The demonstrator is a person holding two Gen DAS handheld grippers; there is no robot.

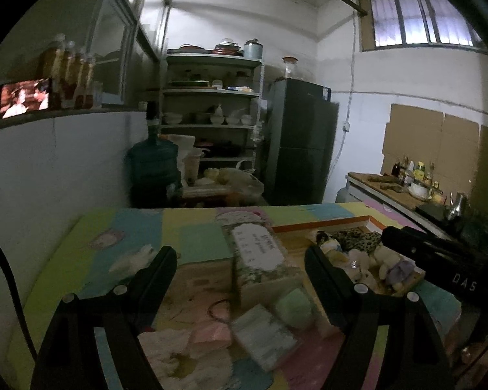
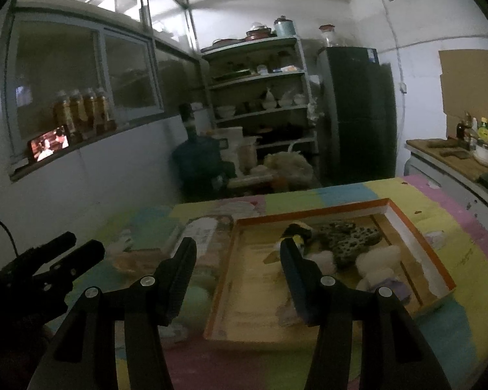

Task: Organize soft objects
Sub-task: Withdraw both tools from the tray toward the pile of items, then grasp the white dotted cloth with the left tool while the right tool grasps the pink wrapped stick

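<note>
1. At the bottom of the left wrist view, the left gripper [image 1: 240, 260] stands wide with nothing between its fingers, above a loose pile of soft things.
2. In that pile lie a white cloth [image 1: 169, 347], a pink pad [image 1: 211, 334], a pale wrapped pack [image 1: 265, 334] and a green sponge [image 1: 292, 305], all close together on the tabletop [image 1: 48, 308], which wears a pastel patchwork mat.
3. Just beyond them stands a floral tissue box [image 1: 260, 256].
4. At the bottom of the right wrist view, the right gripper [image 2: 237, 250] is partly spread and holds nothing; it hangs over the near left part of the orange-rimmed tray [image 2: 416, 247].
5. The plush toys [image 2: 377, 266] and a leopard-print soft piece [image 2: 351, 237] lie inside the tray, toward its right and far side.
6. In the centre background, past the tabletop's far edge, a water jug [image 2: 198, 159], a shelf rack [image 2: 260, 78] and a dark fridge [image 2: 354, 110] stand along the wall.
</note>
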